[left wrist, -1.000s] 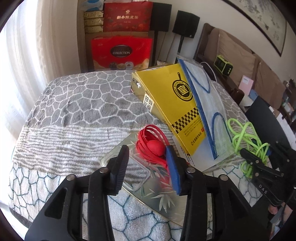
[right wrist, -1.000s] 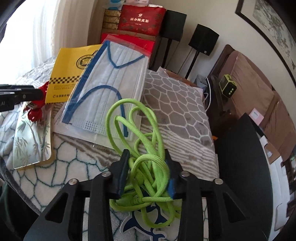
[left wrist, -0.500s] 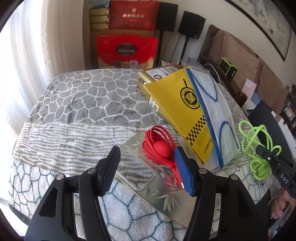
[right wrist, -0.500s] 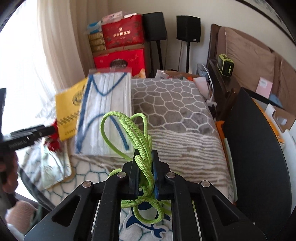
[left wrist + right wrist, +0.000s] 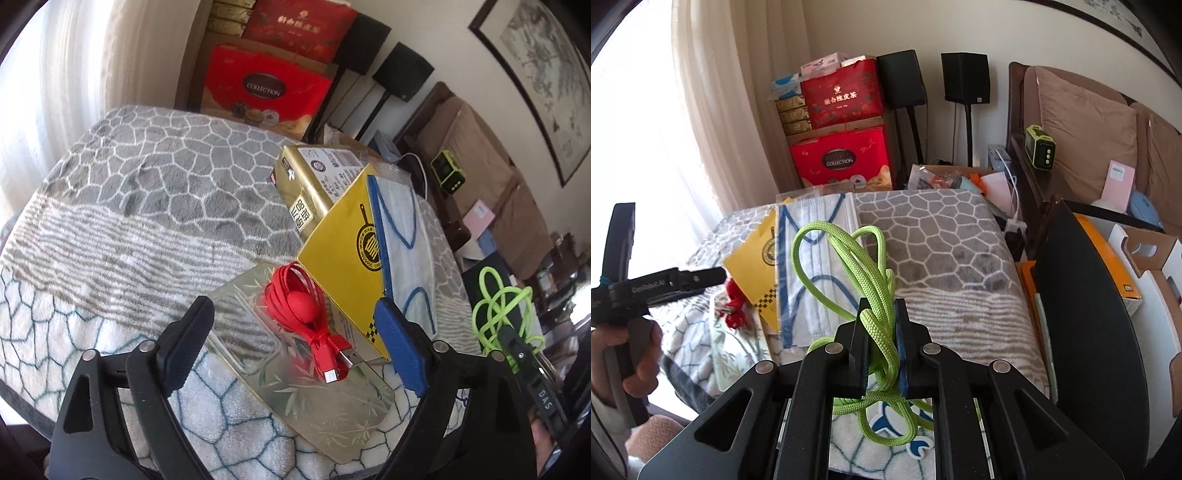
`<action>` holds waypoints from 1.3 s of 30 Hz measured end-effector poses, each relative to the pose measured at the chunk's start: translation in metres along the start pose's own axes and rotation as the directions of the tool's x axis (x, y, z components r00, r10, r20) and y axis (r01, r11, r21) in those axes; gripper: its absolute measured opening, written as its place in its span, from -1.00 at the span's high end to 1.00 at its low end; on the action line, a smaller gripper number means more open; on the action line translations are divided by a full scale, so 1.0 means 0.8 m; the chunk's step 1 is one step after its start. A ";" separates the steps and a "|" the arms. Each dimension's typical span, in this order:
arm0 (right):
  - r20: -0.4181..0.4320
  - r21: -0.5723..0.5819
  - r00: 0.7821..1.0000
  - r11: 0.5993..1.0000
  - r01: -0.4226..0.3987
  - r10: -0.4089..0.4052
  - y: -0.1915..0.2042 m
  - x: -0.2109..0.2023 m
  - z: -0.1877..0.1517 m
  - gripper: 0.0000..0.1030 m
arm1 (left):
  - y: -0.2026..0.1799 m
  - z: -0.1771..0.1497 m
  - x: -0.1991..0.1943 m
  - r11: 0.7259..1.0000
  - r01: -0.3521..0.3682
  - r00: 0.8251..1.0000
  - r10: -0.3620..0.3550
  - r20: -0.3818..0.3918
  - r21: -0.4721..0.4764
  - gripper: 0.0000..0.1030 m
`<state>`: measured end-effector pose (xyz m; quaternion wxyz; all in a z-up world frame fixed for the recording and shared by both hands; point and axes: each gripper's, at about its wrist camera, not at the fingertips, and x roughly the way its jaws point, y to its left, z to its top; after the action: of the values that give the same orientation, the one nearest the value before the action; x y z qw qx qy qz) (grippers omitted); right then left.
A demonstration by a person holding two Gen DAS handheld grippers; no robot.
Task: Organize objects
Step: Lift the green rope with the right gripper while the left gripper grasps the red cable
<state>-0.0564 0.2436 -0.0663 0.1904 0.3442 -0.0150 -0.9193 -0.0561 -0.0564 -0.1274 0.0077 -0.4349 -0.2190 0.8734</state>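
A coiled red USB cable (image 5: pixel 293 295) lies on a bamboo-patterned metal tin (image 5: pixel 332 406) on the blanket. My left gripper (image 5: pixel 291 310) hovers over it; its jaws are opening wide, with the cable between the fingers but untouched. The same gripper (image 5: pixel 701 277) shows at the left of the right wrist view, held by a hand. My right gripper (image 5: pixel 882 308) is shut on a lime-green rope (image 5: pixel 846 251), which hangs in loops above the blanket. That rope (image 5: pixel 495 306) and the gripper holding it (image 5: pixel 517 343) appear at the right of the left wrist view.
A yellow packet (image 5: pixel 354 258), a bagged face mask (image 5: pixel 406 229) and a gold box (image 5: pixel 306 184) lie stacked beside the tin. The grey patterned blanket (image 5: pixel 147 206) covers the table. A black chair back (image 5: pixel 1082 314) stands at the right; red gift boxes (image 5: pixel 842 158) stand behind.
My left jaws have spread wide apart around the red cable, which stays on the tin. My right gripper has closed on the green rope and lifted it off the blanket.
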 end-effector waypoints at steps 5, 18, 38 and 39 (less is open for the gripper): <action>0.002 0.049 0.999 0.998 -0.034 0.034 -0.010 -0.004 0.000 0.81 | -0.022 -0.013 0.024 0.993 -0.073 0.996 0.078 -0.047 0.092 -0.70; 0.046 0.196 0.996 0.977 -0.080 0.073 -0.059 -0.037 0.007 0.80 | -0.045 -0.029 0.045 0.958 -0.203 0.979 0.205 0.011 0.203 -0.10; -0.060 0.192 0.989 0.974 -0.119 0.133 -0.034 0.007 -0.008 0.79 | 0.015 -0.009 -0.002 0.961 -0.226 0.973 0.216 0.076 0.160 0.60; -0.074 0.193 0.986 0.973 -0.130 0.146 -0.032 0.014 -0.011 0.79 | 0.017 -0.009 -0.002 0.961 -0.227 0.973 0.218 0.074 0.156 0.60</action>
<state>-0.0674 0.2638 -0.0839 0.2211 0.3989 -0.1172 -0.8822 -0.0471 -0.0659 -0.1355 -0.0611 -0.4302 -0.0963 0.8955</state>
